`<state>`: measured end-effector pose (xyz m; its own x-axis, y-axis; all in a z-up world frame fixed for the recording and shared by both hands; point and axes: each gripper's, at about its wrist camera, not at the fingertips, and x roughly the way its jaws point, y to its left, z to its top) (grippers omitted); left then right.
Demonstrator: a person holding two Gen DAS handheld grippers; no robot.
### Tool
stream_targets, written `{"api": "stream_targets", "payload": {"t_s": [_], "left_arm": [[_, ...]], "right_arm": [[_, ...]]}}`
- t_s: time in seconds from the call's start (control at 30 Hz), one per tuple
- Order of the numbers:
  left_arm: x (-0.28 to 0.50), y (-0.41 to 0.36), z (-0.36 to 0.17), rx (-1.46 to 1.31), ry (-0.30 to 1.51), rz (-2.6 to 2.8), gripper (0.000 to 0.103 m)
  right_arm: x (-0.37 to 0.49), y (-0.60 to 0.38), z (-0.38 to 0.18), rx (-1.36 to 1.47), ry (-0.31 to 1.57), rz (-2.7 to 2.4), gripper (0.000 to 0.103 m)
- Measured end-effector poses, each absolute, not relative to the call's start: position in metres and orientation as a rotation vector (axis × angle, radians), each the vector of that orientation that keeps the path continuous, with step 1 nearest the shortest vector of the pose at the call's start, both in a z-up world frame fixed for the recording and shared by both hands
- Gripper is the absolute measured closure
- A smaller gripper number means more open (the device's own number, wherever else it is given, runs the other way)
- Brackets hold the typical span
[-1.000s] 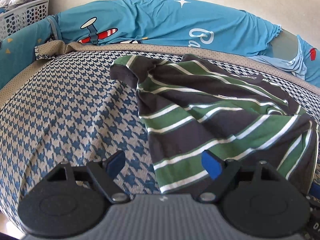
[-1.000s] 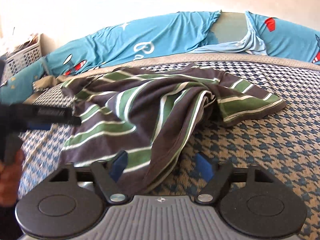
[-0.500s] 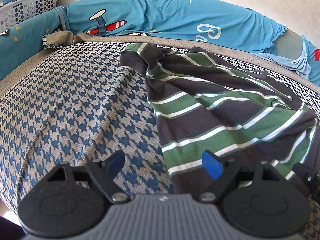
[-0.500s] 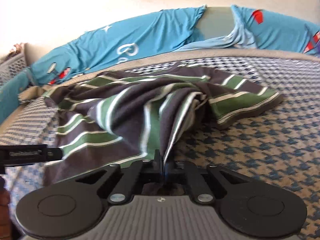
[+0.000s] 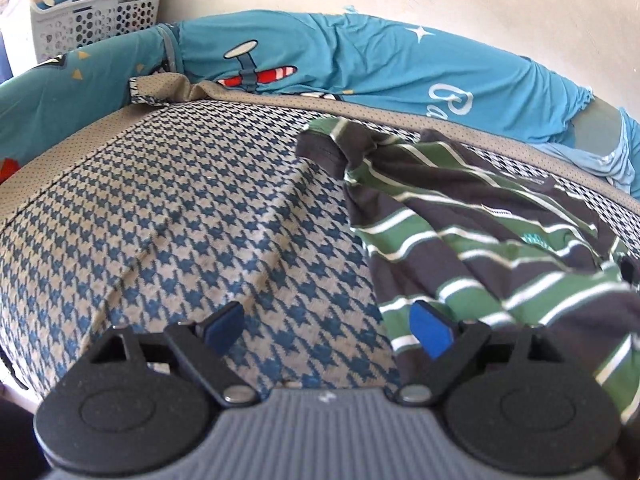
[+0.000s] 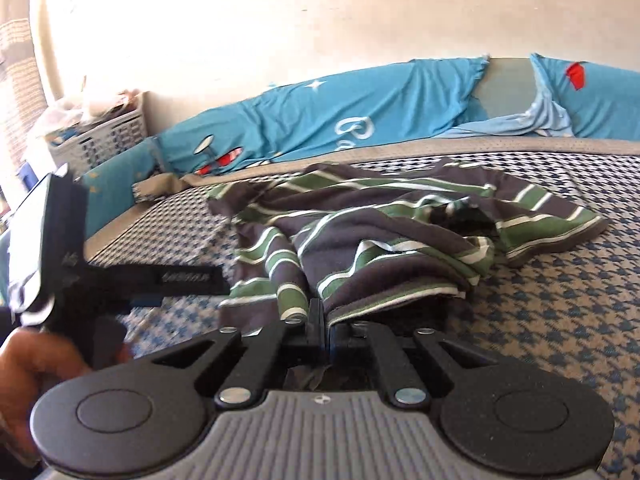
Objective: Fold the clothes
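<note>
Left wrist view first: my left claw (image 5: 326,330) hangs wide open, gripping nothing, its blue pads (image 5: 430,330) spread apart over the houndstooth bed cover (image 5: 180,220), and the right-hand pad sits over the near edge of the striped shirt (image 5: 480,240). That shirt, dark grey with green and white stripes, lies rumpled on the right half of the bed, one sleeve (image 5: 324,148) reaching toward the far edge. Behind it runs a long blue pillow (image 5: 360,60) printed with a little plane and white lettering, lying against the wall, and a white laundry basket (image 5: 100,20) stands in the far left corner. Over to the right wrist view: my right claw (image 6: 320,328) is clamped fully together, and it has the near hem of the striped shirt (image 6: 380,236) pinched between its fingers, the cloth bunching up just ahead of the tips. The rest of the shirt spreads away across the bed cover (image 6: 560,320) in loose folds, with the other sleeve (image 6: 560,220) lying flat out to the right. On the left of this view I can see my left claw (image 6: 188,278) from the side, its black body held low just beside the shirt's left edge, with my hand (image 6: 36,376) wrapped round the grip. The blue pillow (image 6: 340,120) and the basket (image 6: 104,136) sit along the back
</note>
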<state>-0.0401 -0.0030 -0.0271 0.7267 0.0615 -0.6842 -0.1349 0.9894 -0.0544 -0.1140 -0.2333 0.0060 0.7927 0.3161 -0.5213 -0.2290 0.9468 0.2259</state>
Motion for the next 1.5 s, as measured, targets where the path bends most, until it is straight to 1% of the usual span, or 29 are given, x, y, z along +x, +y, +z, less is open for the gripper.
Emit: {"api": "stream_targets", "payload": {"t_s": [0.17,0.33,0.4,0.5,0.6,0.63,0.7,0.73,0.83,0.97,1.1,1.23,1.5], "left_arm": [[-0.046,0.001,-0.022,-0.107,0.721,0.107,0.013],[-0.05,-0.012,-0.02,-0.072,0.71,0.066,0.013],[-0.052,-0.018,-0.02,-0.058,0.705,0.045,0.011],[-0.055,-0.029,-0.02,-0.031,0.694,0.017,0.007],[-0.056,-0.038,-0.02,0.007,0.68,-0.011,0.007],[-0.057,-0.042,-0.02,0.019,0.677,-0.02,0.007],[-0.057,-0.047,-0.022,0.034,0.683,-0.037,0.006],[-0.056,-0.049,-0.024,0.038,0.693,-0.037,0.006],[-0.053,-0.054,-0.031,0.05,0.724,-0.038,0.006],[-0.049,-0.058,-0.041,0.069,0.773,-0.024,0.006],[-0.049,-0.061,-0.048,0.089,0.796,-0.011,0.004],[-0.05,-0.061,-0.051,0.092,0.804,-0.004,0.0],[-0.046,-0.058,-0.054,0.037,0.831,-0.017,0.0]], "right_arm": [[-0.129,-0.206,-0.003,0.075,0.626,0.391,0.099],[-0.137,-0.185,-0.013,-0.019,0.667,0.486,0.098],[-0.137,-0.182,-0.016,-0.033,0.686,0.488,0.096],[-0.137,-0.184,-0.016,-0.035,0.704,0.49,0.094],[-0.136,-0.186,-0.016,-0.037,0.735,0.504,0.089],[-0.137,-0.186,-0.016,-0.045,0.748,0.507,0.083],[-0.14,-0.187,-0.014,-0.065,0.76,0.517,0.074],[-0.142,-0.189,-0.013,-0.073,0.76,0.521,0.072],[-0.149,-0.193,-0.009,-0.085,0.76,0.522,0.067],[-0.154,-0.202,-0.005,-0.105,0.768,0.461,0.065],[-0.146,-0.217,-0.003,-0.055,0.796,0.371,0.063],[-0.132,-0.24,0.008,0.033,0.813,0.28,0.063],[-0.094,-0.3,0.034,0.167,0.805,0.097,0.058]]}}
